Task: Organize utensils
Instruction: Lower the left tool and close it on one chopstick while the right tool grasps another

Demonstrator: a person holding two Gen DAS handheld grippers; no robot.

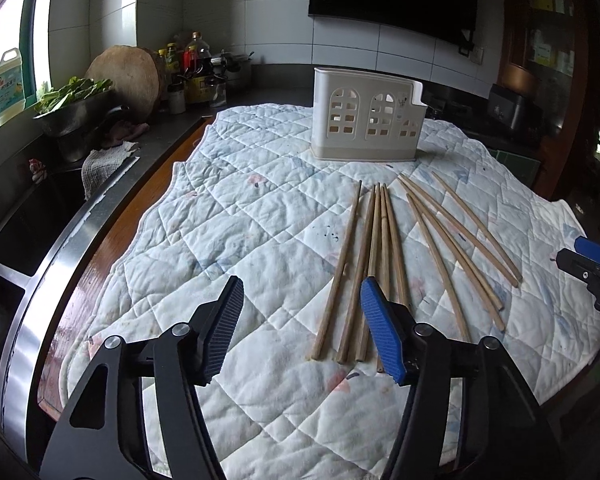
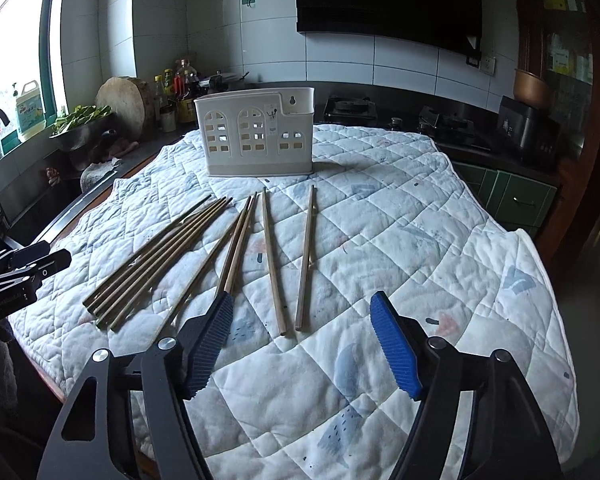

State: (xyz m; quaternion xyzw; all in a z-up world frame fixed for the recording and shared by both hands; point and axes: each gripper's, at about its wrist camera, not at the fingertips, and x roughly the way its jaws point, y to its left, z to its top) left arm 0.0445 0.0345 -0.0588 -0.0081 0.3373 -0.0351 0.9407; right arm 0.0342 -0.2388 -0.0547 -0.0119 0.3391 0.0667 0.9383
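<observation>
Left tongs (image 1: pixel 300 312) open, empty, over the quilted cloth (image 1: pixel 228 208) on the bench, near ends of the left chopsticks (image 1: pixel 374 240) just beside the blue pad. Right tongs (image 2: pixel 302 320) open, empty, two chopsticks (image 2: pixel 288 264) ahead between the pads. Nine chopsticks total, flat. One white utensil holder (image 2: pixel 256 136) upright beyond them.

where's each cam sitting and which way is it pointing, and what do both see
Left wrist: sits on the left gripper, angled down over the quilted cloth toward the chopsticks and white holder; own open fingers show, with the right gripper at the right edge.
Right wrist: sits on the right gripper, facing the same way; its open fingers show, with the left gripper at the left edge.
Shared: chopsticks, holder, cloth.
</observation>
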